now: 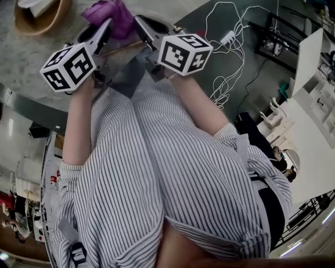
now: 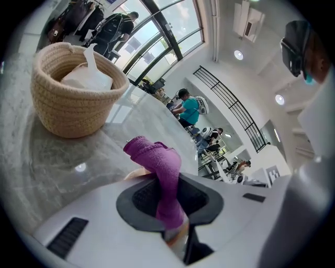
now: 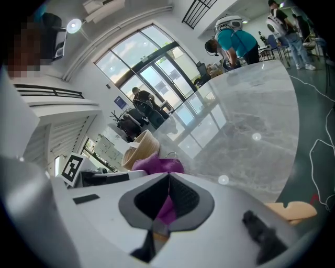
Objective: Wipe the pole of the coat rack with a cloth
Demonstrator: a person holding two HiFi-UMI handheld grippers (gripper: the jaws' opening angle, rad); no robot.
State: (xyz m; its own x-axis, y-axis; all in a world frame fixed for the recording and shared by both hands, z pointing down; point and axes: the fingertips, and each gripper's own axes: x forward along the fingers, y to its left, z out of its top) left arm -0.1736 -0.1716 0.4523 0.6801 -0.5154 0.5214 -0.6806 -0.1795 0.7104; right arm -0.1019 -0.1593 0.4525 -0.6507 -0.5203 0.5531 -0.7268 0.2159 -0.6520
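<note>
**Both claws pinch one purple cloth; the pole is hard to make out**

In the head view the left gripper [image 1: 104, 29] and right gripper [image 1: 144, 26] reach toward 12 o'clock and meet on a bunched purple cloth [image 1: 112, 13]. The frame's upper edge cuts off the top of the cloth. The person's striped shirt [image 1: 172, 172] fills the middle and lower frame and hides whatever lies beneath the arms.

A thin brown strip [image 1: 123, 48] runs between the two grippers just below the cloth. Whether it is the coat rack's pole cannot be told from here.

In the left gripper view the left gripper [image 2: 172, 220] is clamped on the cloth [image 2: 162, 167]. The cloth rises out of the dark pads and folds over toward 11 o'clock. A pale tan shape [image 2: 133, 174] shows behind the cloth, mostly covered.

At 10 o'clock a woven basket [image 2: 73, 112] stands on the marbled surface [image 2: 63, 162], holding something white [image 2: 86, 76].

In the right gripper view the right gripper [image 3: 166, 201] is closed on the same cloth [image 3: 157, 165]. Only a sliver shows between its pads, and the rest bulges beyond them. The basket [image 3: 138, 149] sits just past the cloth, partly hidden by it, and the left gripper's marker cube [image 3: 73, 166] shows at 9 o'clock.

White cables [image 1: 230, 36] lie tangled on the dark floor at 1 o'clock in the head view.
</note>
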